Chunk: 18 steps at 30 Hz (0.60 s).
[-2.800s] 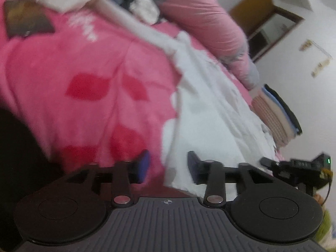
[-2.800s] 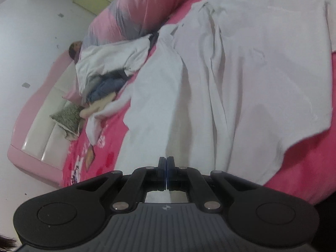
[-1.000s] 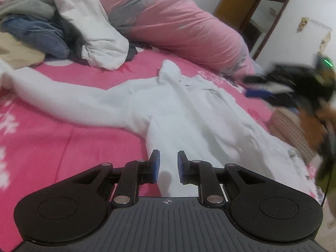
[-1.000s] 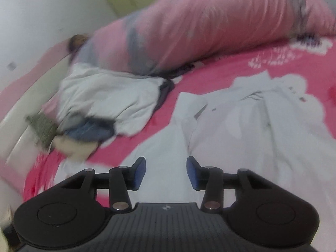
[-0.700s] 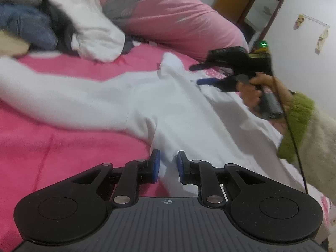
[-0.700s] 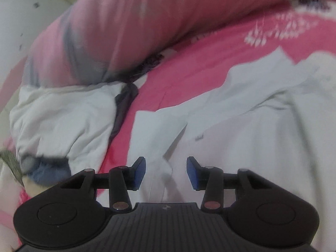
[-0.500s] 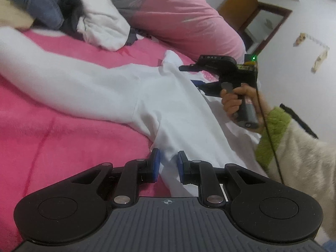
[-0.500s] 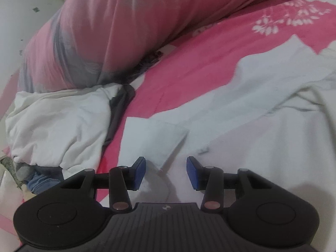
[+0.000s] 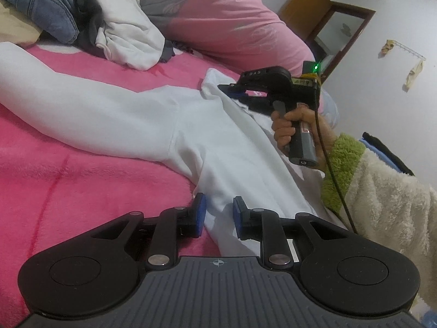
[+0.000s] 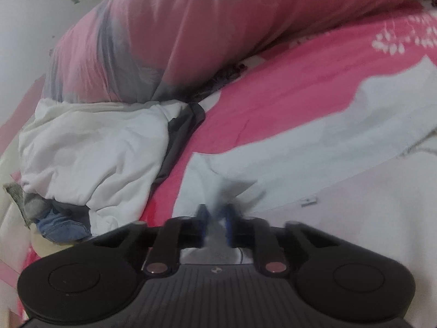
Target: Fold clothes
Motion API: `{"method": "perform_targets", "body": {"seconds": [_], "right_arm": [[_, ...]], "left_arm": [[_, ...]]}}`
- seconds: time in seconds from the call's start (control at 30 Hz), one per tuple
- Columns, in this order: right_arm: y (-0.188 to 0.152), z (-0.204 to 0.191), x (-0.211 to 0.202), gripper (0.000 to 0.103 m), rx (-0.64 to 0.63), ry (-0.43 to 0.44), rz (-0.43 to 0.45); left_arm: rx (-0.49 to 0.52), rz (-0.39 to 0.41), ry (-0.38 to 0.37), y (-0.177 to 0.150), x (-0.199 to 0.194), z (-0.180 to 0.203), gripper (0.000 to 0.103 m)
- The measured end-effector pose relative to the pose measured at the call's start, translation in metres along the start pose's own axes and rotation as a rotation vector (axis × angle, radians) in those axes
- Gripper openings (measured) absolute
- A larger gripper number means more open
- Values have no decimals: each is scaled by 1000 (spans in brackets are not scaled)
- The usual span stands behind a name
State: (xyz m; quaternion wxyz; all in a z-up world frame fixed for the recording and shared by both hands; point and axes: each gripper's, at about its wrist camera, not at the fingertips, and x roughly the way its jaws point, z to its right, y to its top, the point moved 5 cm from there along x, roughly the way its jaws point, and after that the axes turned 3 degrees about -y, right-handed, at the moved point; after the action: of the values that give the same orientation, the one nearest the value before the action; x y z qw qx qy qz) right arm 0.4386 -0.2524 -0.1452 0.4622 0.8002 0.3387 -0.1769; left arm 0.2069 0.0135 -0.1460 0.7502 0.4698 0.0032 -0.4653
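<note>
A white long-sleeved shirt point(image 9: 191, 125) lies spread on the pink bed point(image 9: 82, 180), one sleeve stretched left. My left gripper point(image 9: 218, 214) is partly open, its blue pads either side of the shirt's side seam below the armpit. My right gripper point(image 9: 232, 93) is at the shirt's collar. In the right wrist view the right gripper point(image 10: 215, 218) is blurred and nearly closed, with the white collar point(image 10: 218, 180) between its pads.
A heap of clothes with a white garment point(image 9: 128, 30) and blue jeans point(image 9: 46, 11) lies at the bed's far left. A long pink and grey pillow point(image 9: 224, 19) runs along the back. Folded clothes point(image 9: 382, 153) are stacked at the right.
The right gripper has moved down onto the collar and its jaws have closed from wide open to nearly shut. The left gripper stays at the side seam, unchanged.
</note>
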Motion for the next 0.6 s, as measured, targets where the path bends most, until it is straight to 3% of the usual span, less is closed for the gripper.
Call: {"method": "perform_targets", "body": {"seconds": [0.13, 0.27, 0.43, 0.6], "right_arm": [[11, -18, -30, 3, -123, -102, 113], [25, -38, -63, 3, -324, -264, 190], [31, -38, -67, 3, -453, -448, 184], [25, -20, -46, 4, -484, -520, 134]], "left_arm": [[6, 13, 5, 0, -1, 2, 21], [12, 25, 10, 1, -3, 4, 22], [20, 41, 16, 1, -4, 7, 29], [17, 36, 16, 2, -2, 6, 31]]}}
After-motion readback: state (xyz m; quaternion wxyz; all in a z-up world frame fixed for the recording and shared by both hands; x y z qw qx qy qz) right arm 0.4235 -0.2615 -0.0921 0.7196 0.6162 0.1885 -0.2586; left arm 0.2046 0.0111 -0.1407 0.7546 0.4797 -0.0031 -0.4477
